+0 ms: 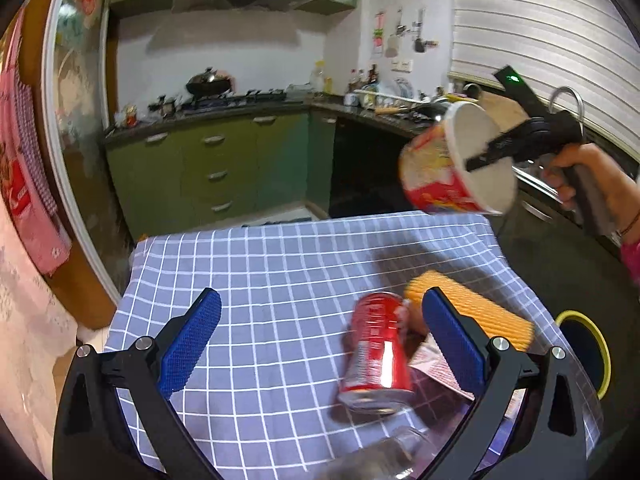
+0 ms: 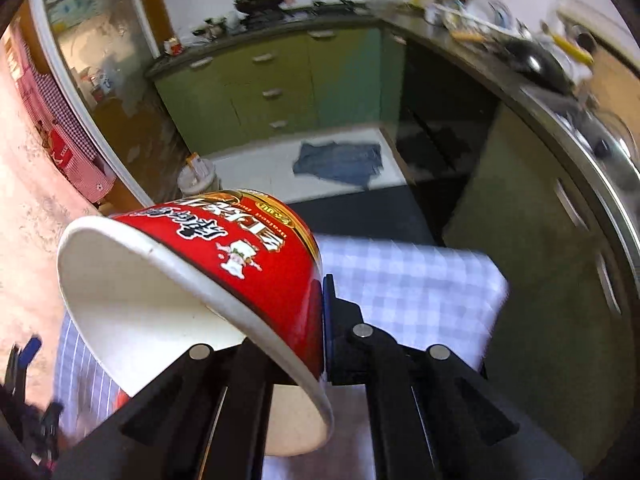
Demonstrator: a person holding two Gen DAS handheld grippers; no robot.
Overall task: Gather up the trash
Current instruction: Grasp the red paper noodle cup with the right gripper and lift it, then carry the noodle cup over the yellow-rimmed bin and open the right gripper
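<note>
Above the far right corner of the table with the blue checked cloth (image 1: 280,264), the right gripper (image 1: 486,156) holds an instant-noodle cup (image 1: 444,168) clear of the surface, tilted with its white mouth facing the camera; in the right wrist view its jaws pinch the cup's wall (image 2: 276,264) at the rim, one finger inside and one outside. The left gripper (image 1: 320,344) hovers low over the cloth with its blue-padded jaws spread wide and nothing between them. On the cloth near its right finger lie a red soda can (image 1: 376,348) on its side, an orange ribbed pack (image 1: 476,308) and a crumpled wrapper (image 1: 432,360). A yellow-rimmed bin (image 1: 600,344) stands beside the table's right edge.
</note>
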